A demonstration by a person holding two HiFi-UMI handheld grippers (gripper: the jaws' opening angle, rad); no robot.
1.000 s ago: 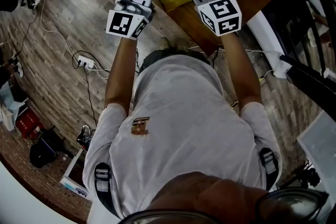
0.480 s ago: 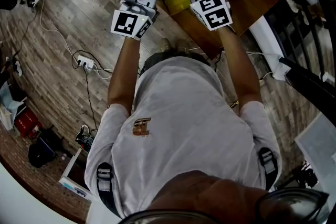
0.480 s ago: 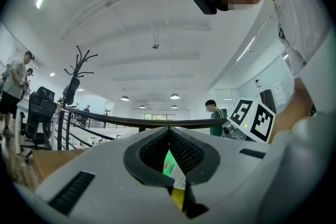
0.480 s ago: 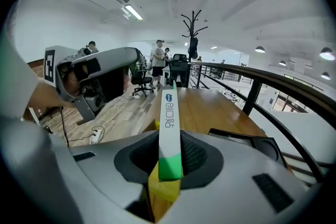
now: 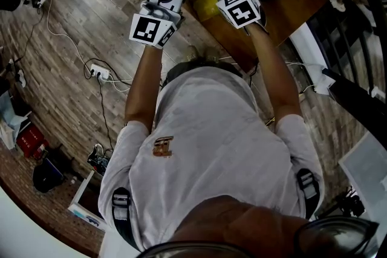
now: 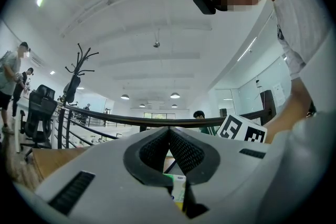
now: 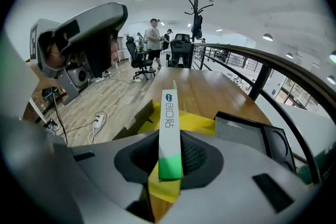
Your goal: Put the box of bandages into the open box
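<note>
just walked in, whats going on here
A person stands at a wooden table with a hand-held gripper in each hand. The right hand-held gripper is clamped on a slim white and green box of bandages, held on edge over the open yellow box. It does not look to be inside yet. The left hand-held gripper, jaws together and empty, is beside the yellow box's left side.

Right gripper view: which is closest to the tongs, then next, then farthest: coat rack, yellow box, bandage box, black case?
1. bandage box, clamped in the right tongs.
2. yellow box, just beyond, below.
3. black case, on the table, right side.
4. coat rack, far across the room.
</note>
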